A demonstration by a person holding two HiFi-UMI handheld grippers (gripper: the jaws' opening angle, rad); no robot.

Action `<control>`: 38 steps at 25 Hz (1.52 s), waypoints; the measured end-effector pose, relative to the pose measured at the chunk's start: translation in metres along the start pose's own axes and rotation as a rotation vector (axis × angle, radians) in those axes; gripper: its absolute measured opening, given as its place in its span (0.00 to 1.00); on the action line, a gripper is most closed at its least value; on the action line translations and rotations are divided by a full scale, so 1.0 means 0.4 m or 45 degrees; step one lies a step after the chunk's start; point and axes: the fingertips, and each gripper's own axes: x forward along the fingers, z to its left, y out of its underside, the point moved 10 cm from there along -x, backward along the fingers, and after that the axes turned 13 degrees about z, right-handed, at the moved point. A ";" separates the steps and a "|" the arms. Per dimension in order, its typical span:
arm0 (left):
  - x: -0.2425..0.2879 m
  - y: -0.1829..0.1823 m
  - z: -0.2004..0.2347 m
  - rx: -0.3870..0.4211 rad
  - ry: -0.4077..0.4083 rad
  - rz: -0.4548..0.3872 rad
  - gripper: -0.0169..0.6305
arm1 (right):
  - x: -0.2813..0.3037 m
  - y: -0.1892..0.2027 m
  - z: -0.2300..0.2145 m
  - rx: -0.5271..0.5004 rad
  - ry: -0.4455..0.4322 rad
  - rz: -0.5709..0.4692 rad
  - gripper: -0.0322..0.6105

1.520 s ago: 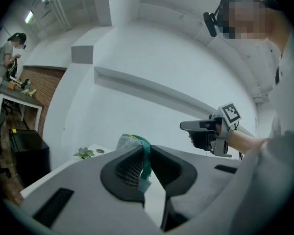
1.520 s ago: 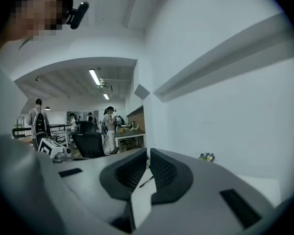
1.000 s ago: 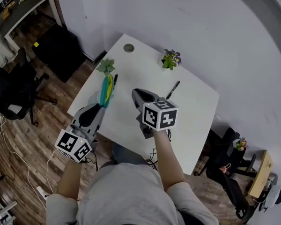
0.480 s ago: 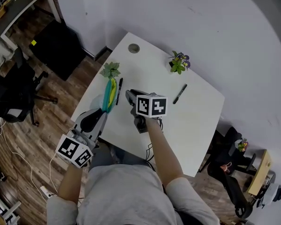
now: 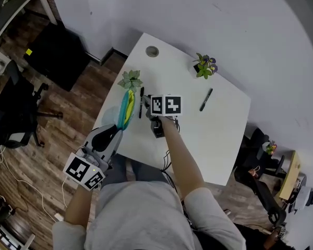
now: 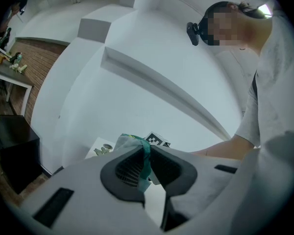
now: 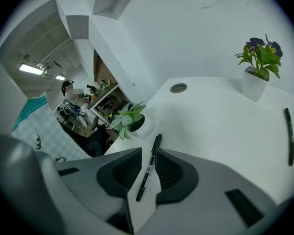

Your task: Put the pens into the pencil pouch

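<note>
Between the jaws (apart) of the right tool (image 7: pixel 148 152), a pen (image 7: pixel 148 170).

White table (image 5: pixel 219 139) by white wall (image 5: pixel 224 25), wood floor (image 5: pixel 62 134), blk office chair (image 5: pixel 13 113) w/ blk cabinet (image 5: pixel 52 51).

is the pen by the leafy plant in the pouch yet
Out. The black marker pen lies flat on the white table, between the parted jaws of the right claw, outside the teal and yellow fabric pouch.
</note>
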 end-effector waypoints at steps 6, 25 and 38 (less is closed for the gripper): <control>-0.023 -0.010 0.054 -0.003 0.072 0.015 0.12 | 0.066 -0.038 0.005 0.024 0.128 0.067 0.20; -0.050 -0.015 0.135 -0.004 0.218 0.046 0.12 | 0.089 -0.003 0.004 -0.014 0.288 0.202 0.15; -0.064 -0.013 0.160 -0.016 0.229 0.038 0.12 | 0.113 -0.061 0.014 -0.072 0.454 0.243 0.17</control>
